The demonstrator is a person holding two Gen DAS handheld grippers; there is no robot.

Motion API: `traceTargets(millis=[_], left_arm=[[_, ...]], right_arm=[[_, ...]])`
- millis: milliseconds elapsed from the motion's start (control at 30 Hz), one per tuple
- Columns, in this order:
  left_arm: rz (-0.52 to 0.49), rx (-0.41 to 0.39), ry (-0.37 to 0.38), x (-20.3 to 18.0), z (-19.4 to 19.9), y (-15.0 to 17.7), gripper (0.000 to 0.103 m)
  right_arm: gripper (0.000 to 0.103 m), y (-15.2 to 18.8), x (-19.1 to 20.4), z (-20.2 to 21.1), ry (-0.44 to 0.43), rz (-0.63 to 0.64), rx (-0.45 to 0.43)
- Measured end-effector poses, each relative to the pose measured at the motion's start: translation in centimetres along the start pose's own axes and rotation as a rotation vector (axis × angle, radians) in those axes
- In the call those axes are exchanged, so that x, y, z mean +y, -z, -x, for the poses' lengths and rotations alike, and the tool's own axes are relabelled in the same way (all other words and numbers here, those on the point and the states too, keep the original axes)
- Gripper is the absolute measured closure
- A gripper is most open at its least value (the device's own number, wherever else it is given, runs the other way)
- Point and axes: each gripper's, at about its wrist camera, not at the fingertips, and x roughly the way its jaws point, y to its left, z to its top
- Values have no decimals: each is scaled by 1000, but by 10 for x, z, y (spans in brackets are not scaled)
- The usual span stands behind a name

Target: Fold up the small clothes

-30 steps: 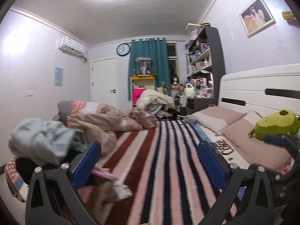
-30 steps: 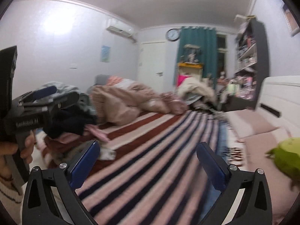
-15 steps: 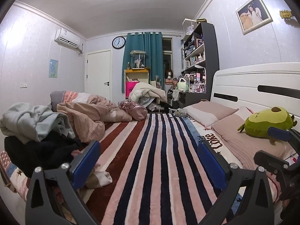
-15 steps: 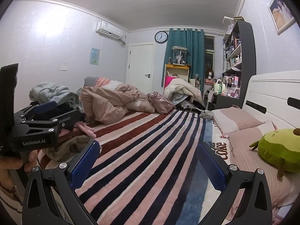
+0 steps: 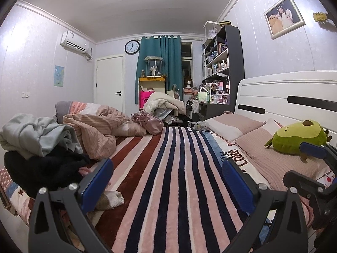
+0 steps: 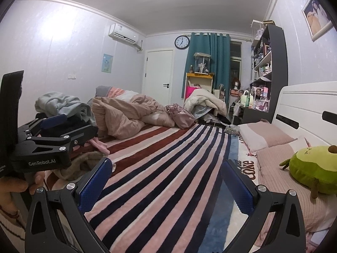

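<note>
A pile of loose clothes lies at the bed's left edge: a pale grey-blue garment (image 5: 35, 132) on top, a black one (image 5: 44, 168) under it, a beige piece (image 5: 109, 199) and a pink piece (image 6: 100, 145) in front. My left gripper (image 5: 166, 181) is open and empty, held above the striped blanket (image 5: 168, 179) just right of the pile. It also shows in the right wrist view (image 6: 61, 130). My right gripper (image 6: 166, 181) is open and empty over the blanket's middle; it also shows in the left wrist view (image 5: 305, 164).
A crumpled pink-beige duvet (image 5: 99, 128) and a pink satin bag (image 5: 147, 122) lie farther back. Pillows (image 5: 236, 124) and a green avocado plush (image 5: 294, 137) sit by the white headboard (image 5: 294, 97) on the right. Shelves (image 5: 223, 67) stand at the far right.
Both views swung from the clothes pile toward the bed's middle and steadied. Both grippers stayed open and empty.
</note>
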Motion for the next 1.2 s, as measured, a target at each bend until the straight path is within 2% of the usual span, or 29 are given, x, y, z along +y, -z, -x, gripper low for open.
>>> traceTargets(millis=[767,1200], left_arm=[[-5,-10,-64,4,3,1,1],[-2,-6,-48,2,-3,2,1]], right_arm=[[0,-4,2,3,-15,-17,-1],[0,-4,1,0,-13,-22,-1]])
